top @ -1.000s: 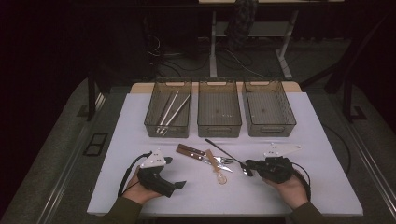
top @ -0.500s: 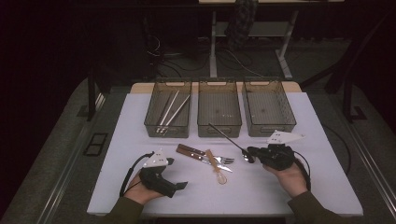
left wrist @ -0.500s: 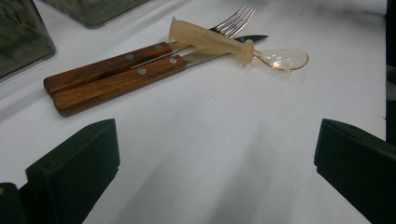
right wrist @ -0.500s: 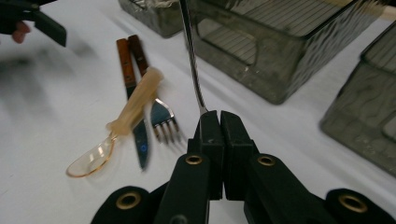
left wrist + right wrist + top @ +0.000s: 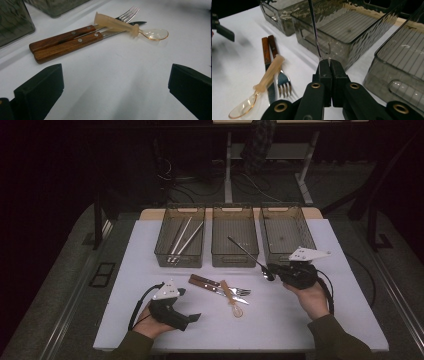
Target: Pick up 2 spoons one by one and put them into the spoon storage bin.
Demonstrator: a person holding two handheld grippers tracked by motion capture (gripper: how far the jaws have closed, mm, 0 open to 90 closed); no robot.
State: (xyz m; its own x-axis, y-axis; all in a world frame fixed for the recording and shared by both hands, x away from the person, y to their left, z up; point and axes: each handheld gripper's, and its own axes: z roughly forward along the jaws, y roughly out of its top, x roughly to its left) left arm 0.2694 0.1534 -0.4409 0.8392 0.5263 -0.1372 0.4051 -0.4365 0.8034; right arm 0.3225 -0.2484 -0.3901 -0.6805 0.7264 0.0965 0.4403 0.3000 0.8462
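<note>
My right gripper (image 5: 270, 271) is shut on one end of a thin dark metal utensil (image 5: 245, 251), held above the table in front of the right bin. The utensil slants up and left over the middle bin (image 5: 234, 258). In the right gripper view the slim shaft (image 5: 314, 30) rises from between the closed jaws (image 5: 325, 62). My left gripper (image 5: 190, 320) rests at the table's front left, open, with nothing between its jaws (image 5: 116, 75). Ahead of it lie a wood-handled knife and fork (image 5: 65, 42) with a clear plastic spoon (image 5: 130, 26) across them.
Three smoky plastic bins stand in a row at the back of the white table (image 5: 350, 320). The left bin (image 5: 179, 264) holds long metal utensils (image 5: 182, 236). The right bin (image 5: 280, 256) stands just beyond my right hand. The cutlery pile (image 5: 220, 289) sits mid-table.
My right gripper has lifted the thin utensil off the table and carried it up and back toward the bins. The left gripper has stayed put.
</note>
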